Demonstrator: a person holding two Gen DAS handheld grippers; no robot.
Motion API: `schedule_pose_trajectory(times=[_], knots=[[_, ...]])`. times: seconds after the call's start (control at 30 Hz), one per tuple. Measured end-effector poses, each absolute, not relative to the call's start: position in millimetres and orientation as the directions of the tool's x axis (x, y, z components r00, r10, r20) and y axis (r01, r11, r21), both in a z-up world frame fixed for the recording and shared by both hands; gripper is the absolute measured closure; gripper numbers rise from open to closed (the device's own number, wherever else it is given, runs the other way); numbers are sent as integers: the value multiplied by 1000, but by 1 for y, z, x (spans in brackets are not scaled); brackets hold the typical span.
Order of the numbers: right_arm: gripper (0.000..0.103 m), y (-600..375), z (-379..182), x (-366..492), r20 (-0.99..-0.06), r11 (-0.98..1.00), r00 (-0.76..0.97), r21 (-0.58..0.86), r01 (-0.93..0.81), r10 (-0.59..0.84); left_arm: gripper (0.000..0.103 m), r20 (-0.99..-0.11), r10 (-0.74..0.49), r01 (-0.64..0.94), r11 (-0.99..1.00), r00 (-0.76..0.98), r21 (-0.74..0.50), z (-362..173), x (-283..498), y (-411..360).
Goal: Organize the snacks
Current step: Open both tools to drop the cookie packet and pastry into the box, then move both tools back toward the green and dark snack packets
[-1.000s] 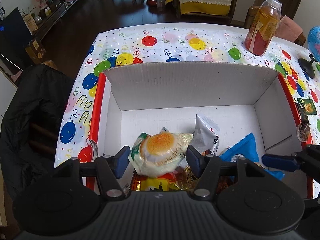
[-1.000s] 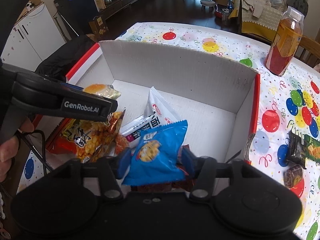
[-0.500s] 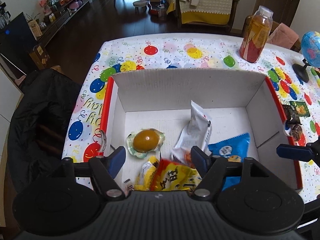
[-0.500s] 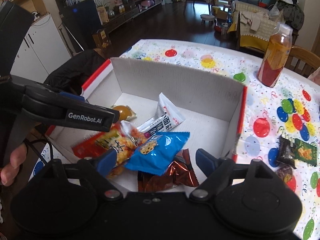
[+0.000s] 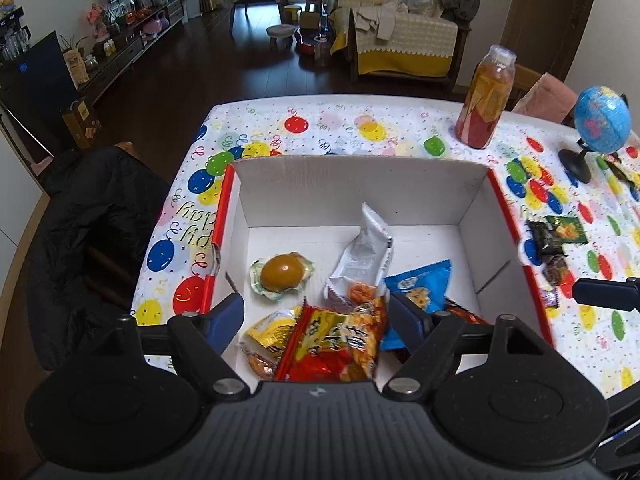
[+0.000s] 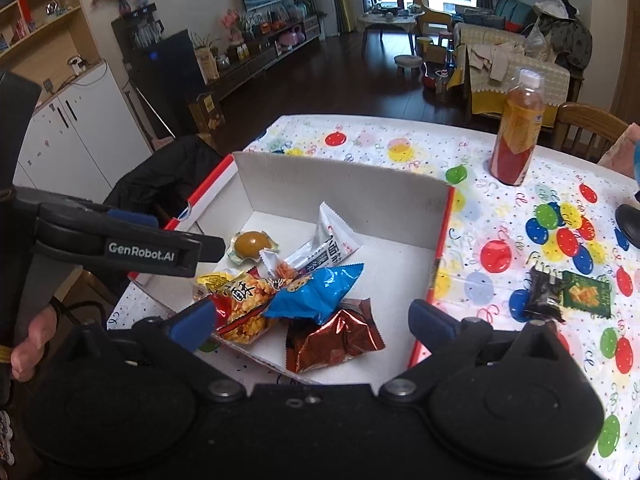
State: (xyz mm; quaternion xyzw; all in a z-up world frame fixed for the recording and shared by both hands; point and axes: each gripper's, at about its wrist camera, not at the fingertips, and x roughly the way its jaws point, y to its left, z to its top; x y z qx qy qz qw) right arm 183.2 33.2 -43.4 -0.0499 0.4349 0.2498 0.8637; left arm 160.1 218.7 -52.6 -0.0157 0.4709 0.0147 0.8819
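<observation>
A white cardboard box with red rims stands on the balloon tablecloth. Inside lie an egg-shaped snack, a white packet, a blue packet, a red-yellow bag and a brown foil packet. My left gripper is open and empty above the box's near edge. My right gripper is open and empty above the near side of the box; the blue packet lies below it. A green packet and dark packets lie on the table right of the box.
An orange drink bottle stands beyond the box. A blue globe stands at the far right. A chair with a black jacket is left of the table. Small wrapped sweets lie by the box's right rim.
My left gripper opened and let go of the egg-shaped snack; my right gripper opened and let go of the blue packet. Both now lie in the box, and both grippers have pulled back and up.
</observation>
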Motion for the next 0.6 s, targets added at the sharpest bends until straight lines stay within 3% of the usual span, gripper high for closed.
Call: schedule_pose_trajectory(times=[0.33, 0.47, 0.6], knots=[[0, -13, -22, 167, -729, 876, 540, 173, -449, 421, 18, -802, -50, 13, 999, 595, -52, -33, 139, 188], [0, -36, -19, 163, -712, 878, 556, 182, -443, 428, 2, -788, -79, 37, 997, 610, -72, -29, 134, 168], [0, -62, -20, 161, -707, 894, 575, 190, -405, 411, 2, -780, -110, 63, 994, 616, -91, -29, 132, 143]])
